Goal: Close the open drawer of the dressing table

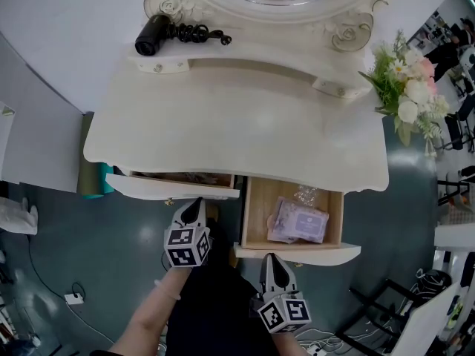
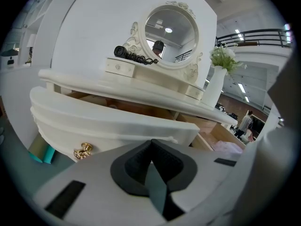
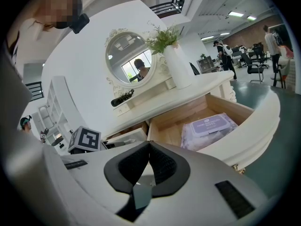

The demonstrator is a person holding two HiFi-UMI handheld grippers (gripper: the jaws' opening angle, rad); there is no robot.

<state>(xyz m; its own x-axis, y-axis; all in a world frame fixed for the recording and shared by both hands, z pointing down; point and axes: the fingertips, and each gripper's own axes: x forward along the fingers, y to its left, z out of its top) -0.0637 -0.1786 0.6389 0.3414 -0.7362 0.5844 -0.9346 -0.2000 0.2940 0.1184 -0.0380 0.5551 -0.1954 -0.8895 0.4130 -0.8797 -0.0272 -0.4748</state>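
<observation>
Cream wooden right drawer (image 1: 326, 254) sitting pulled far out of the white dressing table (image 1: 237, 132), front lying just ahead of the right gripper (image 1: 269, 259), jaws pressing together on nothing. Left gripper (image 1: 198, 202), likewise closed and empty, pointing at the slightly open left drawer (image 1: 174, 190).

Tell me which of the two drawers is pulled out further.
The right-hand drawer, holding the purple wipes pack, sticks out far; the left-hand drawer is open only slightly.

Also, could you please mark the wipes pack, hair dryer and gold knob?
wipes pack (image 1: 298, 221), head view, purple top
hair dryer (image 1: 151, 36), head view, black barrel
gold knob (image 2: 83, 150), left gripper view, its middle
</observation>
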